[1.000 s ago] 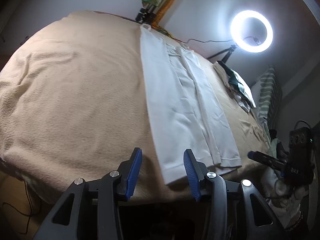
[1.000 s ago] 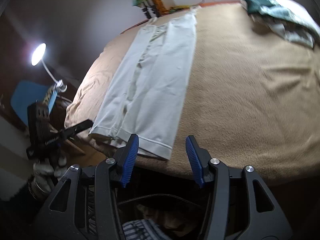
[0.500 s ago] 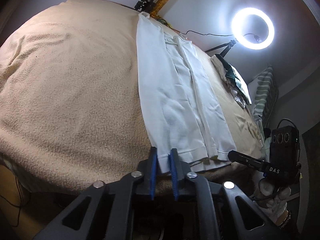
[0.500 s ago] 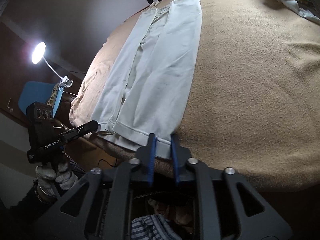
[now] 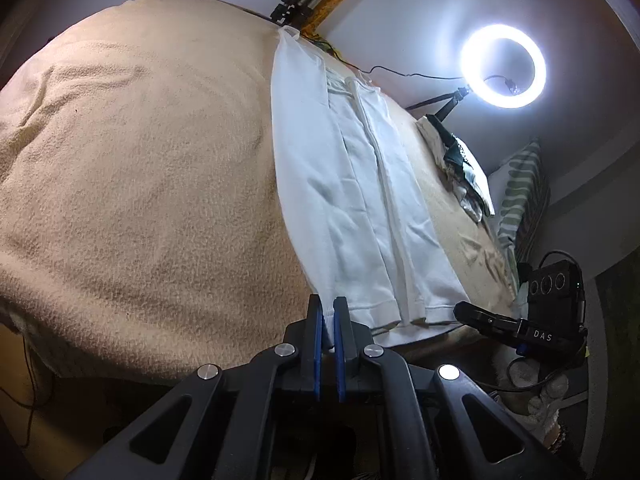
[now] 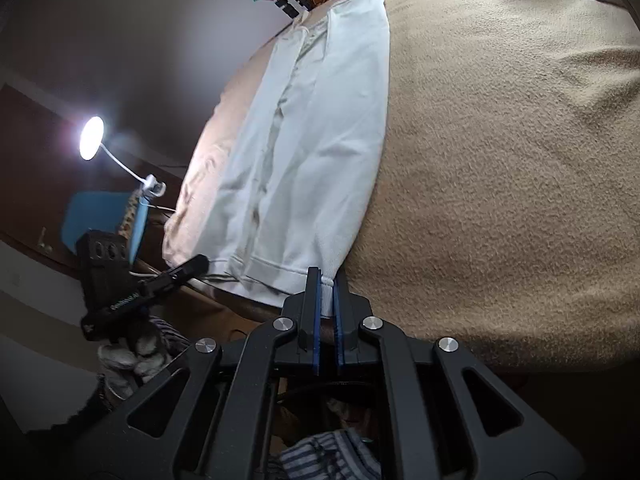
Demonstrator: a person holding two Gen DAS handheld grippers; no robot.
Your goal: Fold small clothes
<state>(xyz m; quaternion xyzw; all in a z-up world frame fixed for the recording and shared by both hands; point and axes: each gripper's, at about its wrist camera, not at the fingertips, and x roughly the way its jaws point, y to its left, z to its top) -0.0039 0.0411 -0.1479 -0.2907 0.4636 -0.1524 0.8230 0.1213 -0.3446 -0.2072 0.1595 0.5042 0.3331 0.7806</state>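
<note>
A white garment (image 5: pixel 352 184), folded lengthwise into a long strip, lies flat on a tan blanket (image 5: pixel 140 168); it also shows in the right wrist view (image 6: pixel 316 152). My left gripper (image 5: pixel 329 312) is shut on the near hem at its left corner. My right gripper (image 6: pixel 327 286) is shut on the near hem at its right corner. Each gripper shows in the other's view, the right one (image 5: pixel 480 318) and the left one (image 6: pixel 188 268), at the hem's opposite ends.
The blanket (image 6: pixel 500 160) covers the whole surface, its near edge just below the hem. A pile of other clothes (image 5: pixel 460 160) lies at the far right. A ring light (image 5: pixel 502 66) and a desk lamp (image 6: pixel 92 138) stand beside the surface.
Both grippers moved forward onto the near hem and closed on it, from wide open one second ago. The hem is now pinched at both corners.
</note>
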